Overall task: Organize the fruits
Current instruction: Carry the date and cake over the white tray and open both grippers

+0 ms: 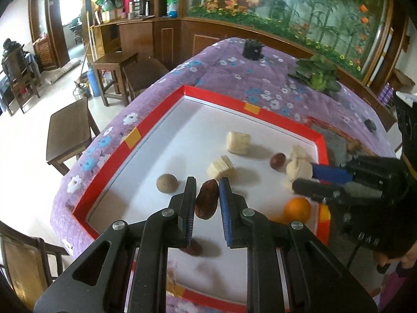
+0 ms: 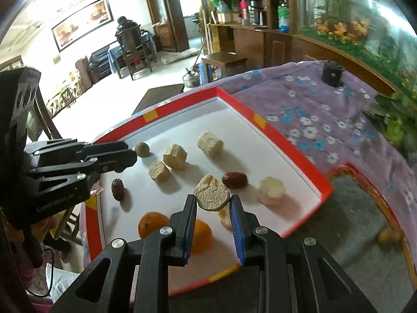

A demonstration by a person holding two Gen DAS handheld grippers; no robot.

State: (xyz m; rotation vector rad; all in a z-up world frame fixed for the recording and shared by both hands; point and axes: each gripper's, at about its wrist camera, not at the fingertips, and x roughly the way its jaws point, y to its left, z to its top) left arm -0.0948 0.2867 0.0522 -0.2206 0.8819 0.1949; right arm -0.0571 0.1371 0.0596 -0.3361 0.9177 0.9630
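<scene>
Over the white tray [image 1: 161, 140] on my purple-clothed counter [image 1: 234, 67], left tongs [image 1: 207, 190] grip a date [image 1: 206, 202], right tongs [image 2: 212, 207] a pale chunk [image 2: 212, 192].

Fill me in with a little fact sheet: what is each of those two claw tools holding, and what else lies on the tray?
left gripper: shut on a dark red date
right gripper: shut on a pale banana chunk
tray: white inside, red rim, on a purple flowered cloth
loose on tray: more banana chunks, dates, two oranges, one round brown fruit
beside tray: leafy greens
</scene>
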